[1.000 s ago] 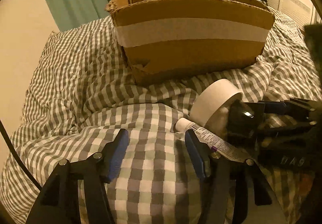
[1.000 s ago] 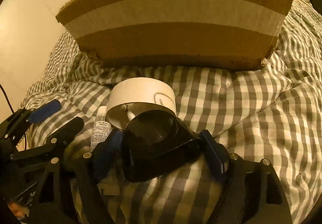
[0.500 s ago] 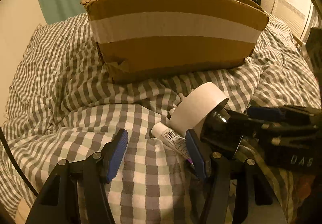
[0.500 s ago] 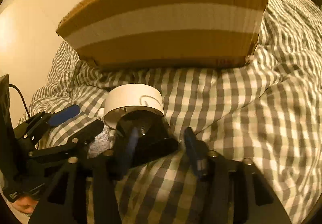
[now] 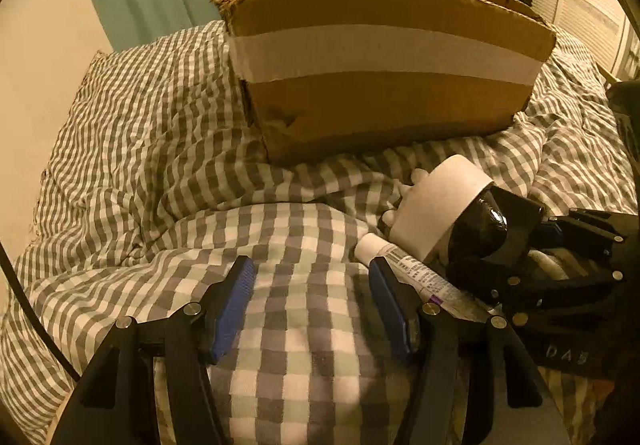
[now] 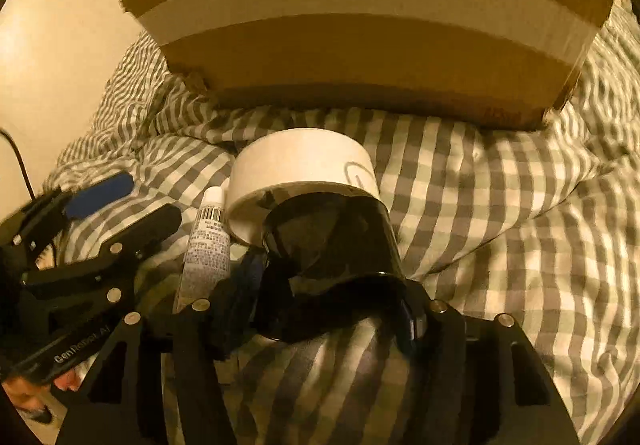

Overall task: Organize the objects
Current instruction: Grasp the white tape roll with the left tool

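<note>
Where the black cup point(image 6: 336, 265) had sat loose between wide-spread right fingers half a second before, it was now clamped at its rim end by the right gripper point(image 6: 332, 309), lying on its side on the checked duvet point(image 6: 500, 205). Its far end was tucked under the white tape roll point(image 6: 304, 165), touching it. The white tube point(image 6: 208, 241) lay just left of the cup, against the roll, its cap pointing toward the cardboard box point(image 6: 360, 45). In the left wrist view the left gripper point(image 5: 312, 305) was spread wide, holding nothing, its right pad point(image 5: 390, 305) just beside the tube point(image 5: 404, 269); a second earlier that pad overlapped the tube. The cup point(image 5: 492, 233) and roll point(image 5: 440, 209) sat further right in that view than half a second before. The box point(image 5: 380, 85) stood on the duvet behind everything, near the roll, not touching.
</note>
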The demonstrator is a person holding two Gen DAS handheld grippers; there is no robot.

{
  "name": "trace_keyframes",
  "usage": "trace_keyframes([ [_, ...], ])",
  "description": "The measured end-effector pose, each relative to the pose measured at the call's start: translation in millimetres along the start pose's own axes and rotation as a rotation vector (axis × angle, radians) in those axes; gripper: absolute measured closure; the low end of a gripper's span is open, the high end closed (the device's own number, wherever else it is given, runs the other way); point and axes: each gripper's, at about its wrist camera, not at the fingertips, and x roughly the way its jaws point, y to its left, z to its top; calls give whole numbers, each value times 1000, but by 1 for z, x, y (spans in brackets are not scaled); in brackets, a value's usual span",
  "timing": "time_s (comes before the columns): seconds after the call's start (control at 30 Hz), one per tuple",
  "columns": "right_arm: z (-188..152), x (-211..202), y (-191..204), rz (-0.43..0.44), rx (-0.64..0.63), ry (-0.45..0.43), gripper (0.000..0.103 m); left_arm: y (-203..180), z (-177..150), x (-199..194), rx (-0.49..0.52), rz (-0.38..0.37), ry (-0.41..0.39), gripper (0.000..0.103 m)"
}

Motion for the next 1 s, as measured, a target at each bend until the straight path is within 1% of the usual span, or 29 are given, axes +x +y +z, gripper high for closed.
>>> trace_keyframes([
  [0.07,-2,-7,4,-18,-13,-28,45,-2,2,-2,3,-26,-4,41],
  [0.1,-1,-7,5,-22,-13,-45,45,-4,4,-3,1,-53,-10,41],
  [0.13,-2,-16,3,-30,-13,-62,45,-6,6,-4,-2,-74,-14,41],
  [0.2,1,-33,-4,-53,-19,-94,45,-14,12,-6,2,-118,-23,41],
  [0.3,4,-62,-25,-114,2,-150,46,-32,22,-5,40,-186,-30,41],
  [0.33,5,-68,-32,-126,15,-162,46,-38,24,-4,53,-202,-30,40],
  [0.37,10,-66,-33,-137,28,-172,46,-44,27,-1,67,-214,-28,40],
  [0.47,10,-64,-45,-133,73,-184,47,-56,35,17,102,-195,10,42],
  [0.5,11,-64,-49,-132,84,-184,47,-57,38,24,104,-202,29,44],
  [0.53,10,-61,-50,-132,92,-181,47,-56,39,26,94,-219,34,50],
  [0.57,8,-65,-54,-130,94,-177,47,-54,40,25,80,-228,27,55],
  [0.63,5,-68,-60,-126,91,-171,47,-51,42,20,71,-243,2,60],
  [0.7,8,-65,-57,-125,88,-169,47,-52,42,14,85,-234,-6,64],
  [0.8,5,-69,-63,-116,92,-171,47,-53,43,6,103,-190,-21,65],
  [0.93,4,-75,-60,-123,97,-184,47,-50,45,-10,86,-169,-42,66],
  [1.0,3,-81,-57,-129,91,-193,47,-47,44,-22,84,-141,-61,66],
])
